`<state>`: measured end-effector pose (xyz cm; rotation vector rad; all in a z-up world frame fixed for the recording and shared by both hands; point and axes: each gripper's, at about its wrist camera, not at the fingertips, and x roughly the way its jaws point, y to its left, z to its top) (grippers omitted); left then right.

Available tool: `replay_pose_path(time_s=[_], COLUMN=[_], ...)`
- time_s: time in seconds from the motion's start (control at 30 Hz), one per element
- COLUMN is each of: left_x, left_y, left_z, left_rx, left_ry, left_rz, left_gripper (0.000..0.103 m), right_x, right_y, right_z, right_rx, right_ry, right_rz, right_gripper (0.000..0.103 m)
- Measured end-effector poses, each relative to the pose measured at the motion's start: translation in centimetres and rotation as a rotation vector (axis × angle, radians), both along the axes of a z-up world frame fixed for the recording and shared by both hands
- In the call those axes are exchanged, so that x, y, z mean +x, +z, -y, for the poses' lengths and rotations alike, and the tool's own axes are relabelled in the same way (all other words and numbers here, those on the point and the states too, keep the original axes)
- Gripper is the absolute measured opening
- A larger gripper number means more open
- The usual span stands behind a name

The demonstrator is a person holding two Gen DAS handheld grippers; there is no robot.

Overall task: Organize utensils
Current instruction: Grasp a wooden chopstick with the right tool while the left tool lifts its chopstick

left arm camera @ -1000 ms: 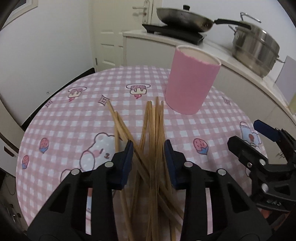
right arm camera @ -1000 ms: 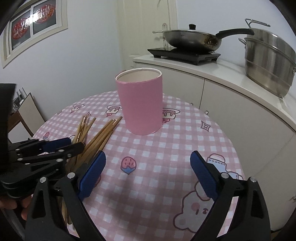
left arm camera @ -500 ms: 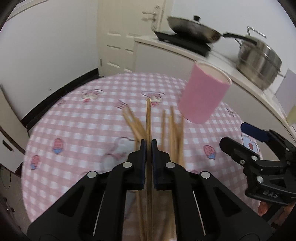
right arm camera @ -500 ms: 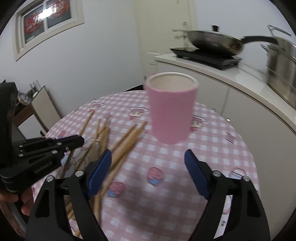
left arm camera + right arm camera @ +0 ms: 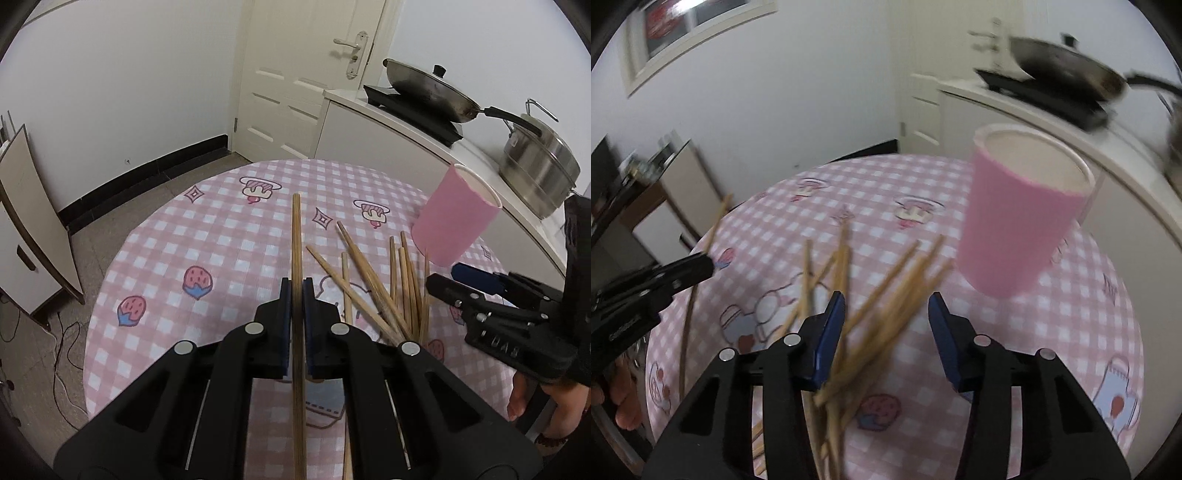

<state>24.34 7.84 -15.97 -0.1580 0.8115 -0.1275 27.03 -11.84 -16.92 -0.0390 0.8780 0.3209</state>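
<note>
Chopsticks are what we are sorting, and one of them is already up off the worktop. Starting at the left, our left tongs are clamped tight on a single chopstick, which runs straight out between the pads toward the far side and back under the tool toward us. In the right wrist view the same stick shows as a thin line at the left edge, held clear of the cloth.

Moving right, the pile of loose chopsticks lies fanned on the checked cloth near the middle, tips spreading toward the far side. Our right tongs hang over the near end of that pile with the jaws closing; several sticks pass between the blue pads, but the pads do not seem to press on any of them yet, and blur hides which stick they would catch.

Farthest right stands the pink cup, upright and empty as far as we can see inside, just beyond the pile.

We judge the step in hand to be the pick-up: one stick secured, a second grab under way. Next we need to carry the left stick across the pile to the cup, tip it steeply and lower it through the rim before letting go, without knocking the cup over.
</note>
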Motion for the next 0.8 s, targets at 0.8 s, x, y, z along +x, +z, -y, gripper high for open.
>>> replay_pose_path(time_s=[0.8], left_x=[0.5], left_y=[-0.8], left_z=[1.7], left_rx=[-0.029], left_ry=[-0.073], left_rz=[-0.017], left_gripper=[0.006], right_x=[2.9], right_y=[-3.0], right_z=[1.4], right_rx=[0.182], right_ry=[-0.069], right_rz=[-0.134], right_gripper=[0.005])
